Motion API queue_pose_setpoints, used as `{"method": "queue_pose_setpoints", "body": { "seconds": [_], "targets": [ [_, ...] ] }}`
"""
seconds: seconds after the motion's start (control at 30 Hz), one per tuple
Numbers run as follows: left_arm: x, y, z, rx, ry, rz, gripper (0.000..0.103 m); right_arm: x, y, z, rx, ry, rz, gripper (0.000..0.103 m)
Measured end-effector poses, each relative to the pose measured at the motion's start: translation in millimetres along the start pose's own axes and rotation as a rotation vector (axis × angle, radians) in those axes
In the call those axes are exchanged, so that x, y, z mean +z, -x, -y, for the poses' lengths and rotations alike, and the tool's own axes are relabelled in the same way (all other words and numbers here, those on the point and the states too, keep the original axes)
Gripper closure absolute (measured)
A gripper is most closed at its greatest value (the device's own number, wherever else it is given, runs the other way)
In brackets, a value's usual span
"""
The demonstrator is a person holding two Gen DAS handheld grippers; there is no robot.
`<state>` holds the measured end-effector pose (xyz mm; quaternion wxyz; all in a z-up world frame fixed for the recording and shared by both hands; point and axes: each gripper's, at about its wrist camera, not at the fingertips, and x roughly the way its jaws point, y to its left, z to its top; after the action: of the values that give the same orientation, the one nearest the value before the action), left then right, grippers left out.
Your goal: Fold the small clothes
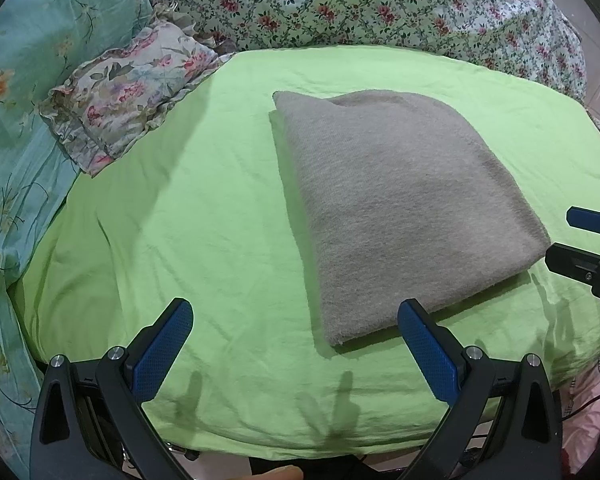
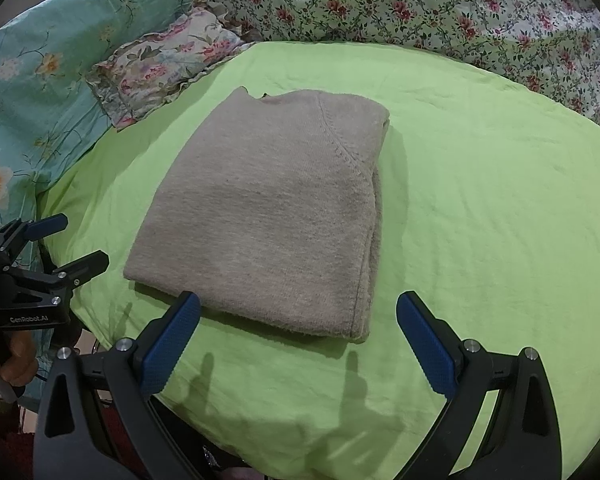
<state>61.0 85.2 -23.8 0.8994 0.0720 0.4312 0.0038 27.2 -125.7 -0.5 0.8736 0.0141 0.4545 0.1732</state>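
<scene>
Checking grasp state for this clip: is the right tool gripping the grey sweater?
No: the right tool is open and empty, its fingers apart above the green sheet, with the folded grey sweater lying free.

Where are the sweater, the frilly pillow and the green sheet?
sweater (image 2: 268, 216): right wrist view, middle of its folded top face.
frilly pillow (image 1: 128, 92): left wrist view, centre of its flowered front.
green sheet (image 2: 480, 208): right wrist view, bare part right of the sweater.

Ahead of the left gripper (image 1: 296, 344) lies open green sheet (image 1: 180, 220); the folded grey sweater (image 1: 380, 200) sits just right of its path. Farther ahead, a frilled floral pillow (image 1: 132, 92) and flowered quilt (image 1: 380, 4) block passage.
</scene>
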Motion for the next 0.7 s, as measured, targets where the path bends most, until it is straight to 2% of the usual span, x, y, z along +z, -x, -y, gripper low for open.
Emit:
{"method": "queue_pose_setpoints", "body": {
  "seconds": [0.7],
  "targets": [
    [-1.1,1.3,1.3,-0.001,0.003,0.001,0.001,0.8,2.5,-2.8,0.002,0.002,0.004,0.004]
  ]
}}
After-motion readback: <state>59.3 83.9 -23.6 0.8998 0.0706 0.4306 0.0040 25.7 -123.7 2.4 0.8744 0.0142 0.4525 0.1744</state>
